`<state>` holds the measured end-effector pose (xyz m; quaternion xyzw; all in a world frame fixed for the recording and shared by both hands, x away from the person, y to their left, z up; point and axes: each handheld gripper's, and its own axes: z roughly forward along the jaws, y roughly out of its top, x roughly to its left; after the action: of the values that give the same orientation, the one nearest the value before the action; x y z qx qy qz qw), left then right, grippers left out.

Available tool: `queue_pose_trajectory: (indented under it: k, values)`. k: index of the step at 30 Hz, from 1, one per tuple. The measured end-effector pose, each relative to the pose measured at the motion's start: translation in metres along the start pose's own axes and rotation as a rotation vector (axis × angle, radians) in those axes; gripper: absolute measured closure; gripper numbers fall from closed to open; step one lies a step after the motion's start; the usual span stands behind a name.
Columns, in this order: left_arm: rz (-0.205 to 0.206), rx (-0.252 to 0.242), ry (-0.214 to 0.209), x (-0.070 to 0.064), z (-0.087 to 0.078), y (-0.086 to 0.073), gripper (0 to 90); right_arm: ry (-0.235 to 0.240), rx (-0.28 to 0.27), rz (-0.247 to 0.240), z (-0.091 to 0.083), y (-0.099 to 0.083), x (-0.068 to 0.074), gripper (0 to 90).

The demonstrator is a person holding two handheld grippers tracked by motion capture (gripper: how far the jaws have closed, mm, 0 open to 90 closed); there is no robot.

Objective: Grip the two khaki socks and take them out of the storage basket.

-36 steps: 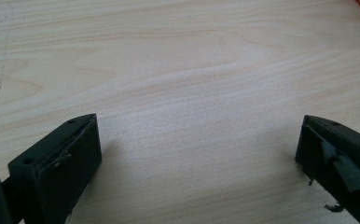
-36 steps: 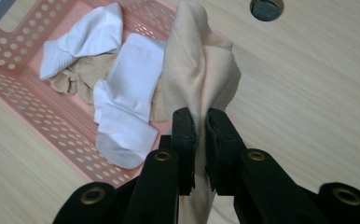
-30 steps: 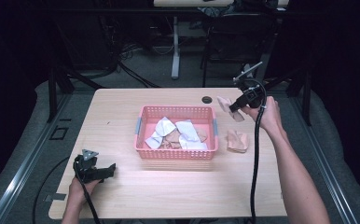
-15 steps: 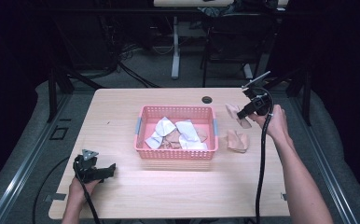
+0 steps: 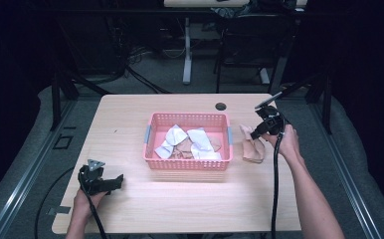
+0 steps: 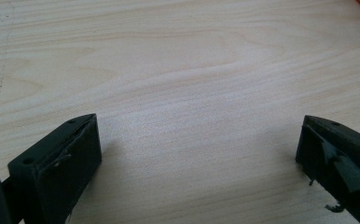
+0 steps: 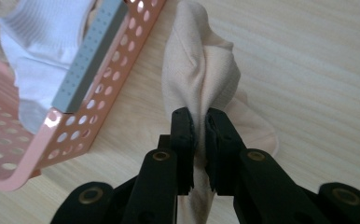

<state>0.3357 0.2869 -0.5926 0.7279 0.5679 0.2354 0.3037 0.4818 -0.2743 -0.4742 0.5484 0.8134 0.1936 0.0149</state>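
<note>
The right gripper [image 7: 199, 122] pinches a fold of a beige sock [image 7: 201, 70] between its nearly closed jaws. The sock hangs just beside the right end of the pink basket [image 5: 152, 162], over the table [image 5: 125, 114], close above another beige sock [image 5: 254, 153] lying there. In the basket lie white socks [image 5: 172, 137] and more beige ones. A grey handle [image 7: 92, 51] sits on the basket's near wall. The left gripper [image 5: 111, 183] rests on the table's near left part, well apart from the basket, jaws spread wide and empty over bare wood.
</note>
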Motion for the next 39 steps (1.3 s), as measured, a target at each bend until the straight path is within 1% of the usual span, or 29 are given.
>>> queue_pose_trajectory:
  k: [3,4,5,6,7,8,10,11,12,13,14,15,18,19,20,21,22,24,25,27,28,30,31,32,34,35,36,37,39]
  values:
    - [0.0,0.0,0.0,0.0,0.0,0.0,0.1,0.013,0.009,0.023,0.012,-0.002,-0.005,81.7]
    - [0.0,0.0,0.0,0.0,0.0,0.0,0.1,0.032,0.015,0.04,0.019,-0.004,-0.007,81.6]
    - [0.0,0.0,0.0,0.0,0.0,0.0,0.1,0.032,0.015,0.04,0.019,-0.004,-0.007,81.6]
    - [0.0,0.0,0.0,0.0,0.0,0.0,0.1,0.061,0.026,0.044,0.022,-0.004,-0.01,81.5]
    - [0.0,0.0,0.0,0.0,0.0,0.0,0.1,0.055,0.027,0.053,0.026,-0.005,-0.01,81.4]
    - [0.0,0.001,0.0,0.0,0.0,0.0,0.1,0.048,0.044,0.044,0.029,-0.006,-0.012,81.2]
    - [0.0,0.0,0.0,0.0,0.0,0.0,0.1,0.044,0.047,0.055,0.037,-0.008,-0.012,80.0]
    - [0.0,0.001,0.0,0.0,0.0,0.0,0.1,0.033,0.056,0.054,0.039,-0.008,-0.012,78.8]
    - [0.0,0.001,0.0,0.0,0.0,0.0,0.1,0.042,0.058,0.051,0.042,-0.008,-0.012,73.3]
    - [0.0,0.0,0.0,0.0,0.0,0.0,0.1,0.042,0.058,0.051,0.042,-0.008,-0.012,73.3]
    - [0.0,0.0,0.0,0.0,0.0,0.0,0.1,0.025,0.064,0.051,0.045,-0.009,-0.01,68.1]
    - [0.0,0.001,0.0,0.0,0.0,0.0,0.1,0.027,0.065,0.05,0.045,-0.01,-0.01,63.3]
    - [0.001,0.001,0.0,0.0,0.0,0.0,0.1,0.016,0.058,0.048,0.042,-0.011,-0.01,48.5]
    - [0.0,0.001,0.0,0.0,0.0,0.0,0.1,0.016,0.058,0.048,0.042,-0.011,-0.01,48.5]
    - [0.001,0.001,0.0,0.0,0.0,0.0,0.1,0.007,0.057,0.046,0.039,-0.012,-0.01,42.8]
    - [0.0,0.001,0.0,0.0,0.0,0.0,0.1,0.01,0.047,0.038,0.033,-0.014,-0.01,34.2]
    - [0.0,0.001,0.0,0.0,0.0,0.0,0.1,0.01,0.047,0.038,0.033,-0.014,-0.01,34.2]
    - [0.0,0.001,0.0,0.0,0.0,0.0,0.1,0.001,0.035,0.034,0.026,-0.017,-0.01,25.8]
    - [0.001,0.001,0.0,0.0,0.0,0.0,0.1,0.005,0.037,0.023,0.022,-0.018,-0.01,22.3]
    - [0.0,0.0,0.0,0.0,0.0,0.0,0.1,0.013,0.016,0.021,0.015,-0.021,-0.01,16.3]
    - [0.0,0.0,0.0,0.0,0.0,0.0,0.1,0.024,0.001,0.019,0.008,-0.024,-0.009,14.2]
    - [0.0,0.001,0.0,0.0,0.0,0.0,0.1,0.027,-0.008,0.014,0.004,-0.026,-0.009,13.5]
    - [0.0,0.001,0.0,0.0,0.0,0.0,0.1,0.032,-0.006,0.003,0.0,-0.028,-0.01,12.6]
    - [0.0,0.0,0.0,0.0,0.0,0.0,0.1,0.035,-0.018,0.007,-0.004,-0.03,-0.009,11.0]
    - [0.0,0.0,0.0,0.0,0.0,0.0,0.1,0.032,-0.025,-0.003,-0.011,-0.034,-0.009,8.1]
    - [-0.001,0.001,0.001,0.0,0.0,0.0,0.1,0.031,-0.037,-0.011,-0.018,-0.039,-0.007,6.3]
    - [0.0,0.001,0.001,0.0,0.0,0.0,0.1,0.031,-0.037,-0.011,-0.018,-0.039,-0.007,6.3]
    - [0.0,0.001,0.001,0.0,0.0,0.0,0.1,0.031,-0.044,-0.026,-0.023,-0.046,-0.004,4.5]
    - [-0.001,0.0,0.002,0.0,0.0,0.0,0.1,0.026,-0.044,-0.033,-0.025,-0.048,-0.003,3.6]
